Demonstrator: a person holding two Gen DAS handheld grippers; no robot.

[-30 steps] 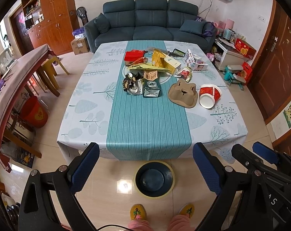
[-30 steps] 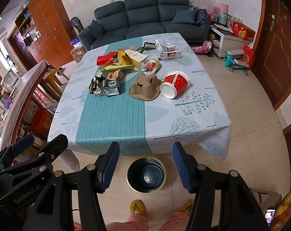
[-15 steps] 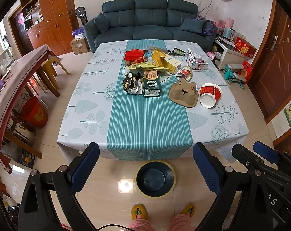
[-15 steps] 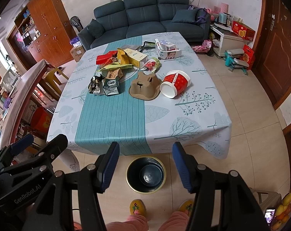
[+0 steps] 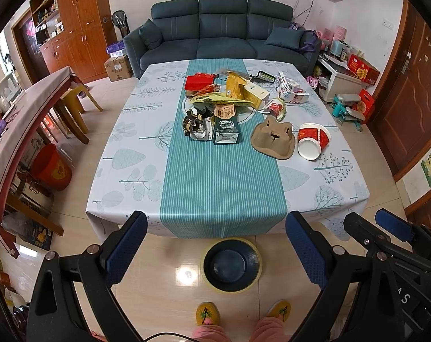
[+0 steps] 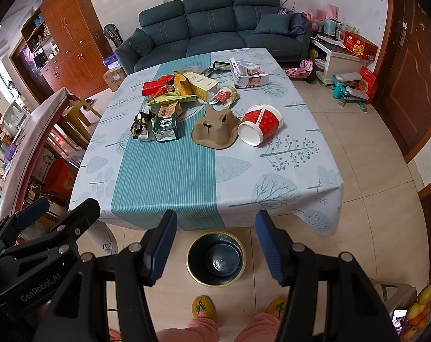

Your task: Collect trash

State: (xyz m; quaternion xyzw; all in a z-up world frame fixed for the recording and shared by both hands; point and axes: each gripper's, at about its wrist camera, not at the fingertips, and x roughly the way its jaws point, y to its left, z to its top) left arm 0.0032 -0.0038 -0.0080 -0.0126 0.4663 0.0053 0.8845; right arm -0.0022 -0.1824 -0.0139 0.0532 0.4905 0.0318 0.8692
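Trash lies heaped at the middle and far part of the table (image 5: 221, 188): a red-and-white paper bucket (image 5: 312, 141) on its side, a brown pulp cup carrier (image 5: 274, 139), a dark green pouch (image 5: 226, 131), crumpled foil wrappers (image 5: 195, 125), a red box (image 5: 199, 81) and a yellow bag (image 5: 235, 87). A dark round bin (image 5: 231, 265) with a yellow rim stands on the floor at the table's near edge. My left gripper (image 5: 215, 245) is open and empty, above the floor before the table. My right gripper (image 6: 215, 242) is open and empty, above the bin (image 6: 215, 259).
A blue sofa (image 5: 221, 28) stands behind the table. A long side table (image 5: 19, 131), yellow stools and a red bucket (image 5: 51, 166) are at the left. A white cabinet and boxes (image 5: 346, 71) are at the right. My slippered feet (image 5: 241, 313) stand behind the bin.
Both views have shifted very slightly; the table and trash look a touch nearer. Both grippers stay open and empty.
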